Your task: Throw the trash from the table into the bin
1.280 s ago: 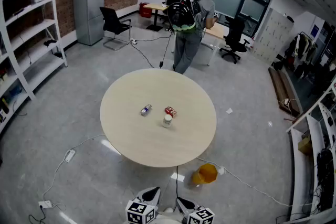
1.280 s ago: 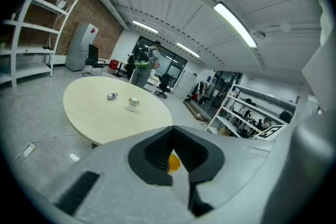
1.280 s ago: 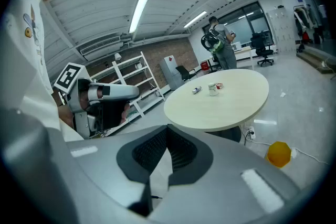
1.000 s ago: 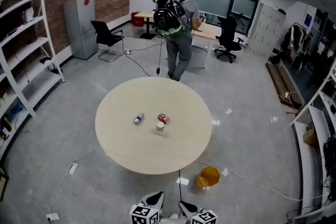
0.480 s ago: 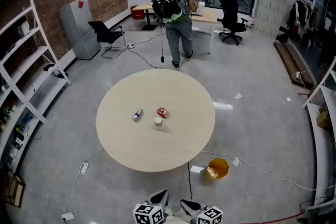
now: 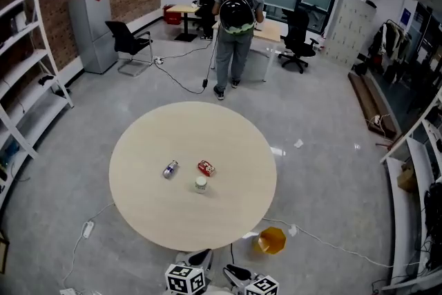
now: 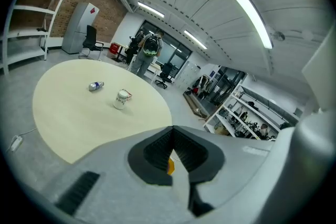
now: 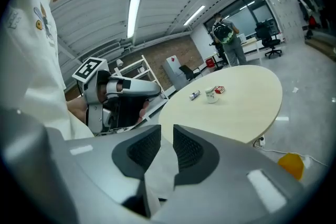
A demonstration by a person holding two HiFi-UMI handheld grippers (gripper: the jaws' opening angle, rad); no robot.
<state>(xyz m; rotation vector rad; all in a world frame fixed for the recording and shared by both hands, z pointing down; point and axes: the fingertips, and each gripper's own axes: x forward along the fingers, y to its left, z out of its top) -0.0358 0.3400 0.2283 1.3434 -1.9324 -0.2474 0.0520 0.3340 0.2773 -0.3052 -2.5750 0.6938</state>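
Near the middle of the round table (image 6: pixel 148 207), sitting close together: can (image 6: pixel 170 169), red pack (image 6: pixel 206 168), white cup (image 6: pixel 200 184). Judging all light, thin-walled, crushable; planning gentle pinches across their middles. Holding left gripper (image 7: pixel 172 149) pressed together, empty; just been opening right gripper (image 8: pixel 161 147) a crack, nothing between.

**Trash near the middle of the table (image 6: pixel 235 141), bin (image 6: pixel 271 240) on the floor**

Left of centre, lying on its side: a silver-blue can (image 6: pixel 169 169). Just right of it, a flat red pack (image 6: pixel 206 168). Toward the near edge, an upright white cup (image 6: pixel 200 184). Orange bin off the near-right edge.
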